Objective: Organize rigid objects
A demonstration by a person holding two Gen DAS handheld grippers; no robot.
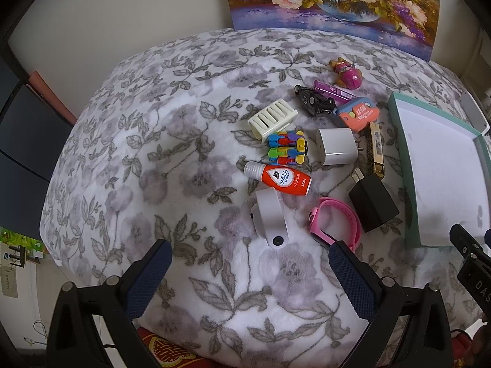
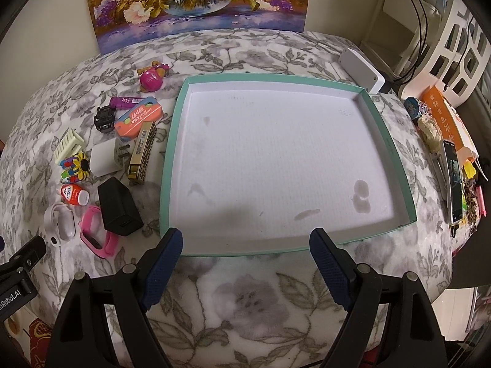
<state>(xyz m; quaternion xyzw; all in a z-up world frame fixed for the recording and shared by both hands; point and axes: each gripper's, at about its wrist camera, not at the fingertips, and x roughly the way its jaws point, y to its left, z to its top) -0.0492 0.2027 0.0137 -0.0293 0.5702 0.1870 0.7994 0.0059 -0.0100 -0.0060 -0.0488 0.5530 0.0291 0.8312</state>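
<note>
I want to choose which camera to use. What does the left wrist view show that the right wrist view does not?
Only the left wrist view: the open left hand-held gripper and the dark furniture at the left edge.

Only the right wrist view: the open right hand-held gripper, the whole bare tray, and a phone beside clutter.

Both: the pink wristband, black charger, harmonica.

We see a table draped in a flowered blanket [image 2: 245,300]. On it lies a shallow green-edged tray [image 2: 172,165], its white floor bare. Beside the tray's left edge a cluster rests: a harmonica [image 2: 141,153], white charger [image 1: 337,146], black charger [image 1: 373,203], pink wristband [image 1: 336,225], red bottle [image 1: 277,178] and toy car [image 1: 313,100].
</note>
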